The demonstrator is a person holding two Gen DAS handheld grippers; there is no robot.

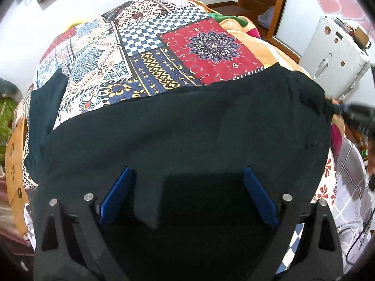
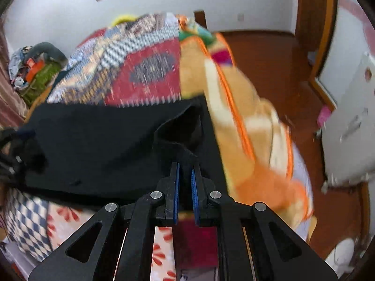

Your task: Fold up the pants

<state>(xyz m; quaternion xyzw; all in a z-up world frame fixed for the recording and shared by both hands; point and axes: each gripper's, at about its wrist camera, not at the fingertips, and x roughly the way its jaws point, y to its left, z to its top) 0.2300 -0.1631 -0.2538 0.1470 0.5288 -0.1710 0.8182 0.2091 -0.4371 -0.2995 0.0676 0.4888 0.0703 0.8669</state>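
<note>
Dark pants (image 1: 187, 126) are seen spread across a patchwork bedspread (image 1: 145, 53) on the bed, with an orange blanket (image 2: 234, 107) lying just beside them on the right. The left gripper (image 1: 187, 187) is held over the near part of the fabric with its blue-padded fingers (image 1: 119, 194) wide apart and nothing clamped between them, though dark cloth is draped beneath and around them. The right gripper (image 2: 185, 180) is drawn nearly closed on a raised fold at the pants' edge, and it is glimpsed in the left wrist view pinching the far right corner.
</note>
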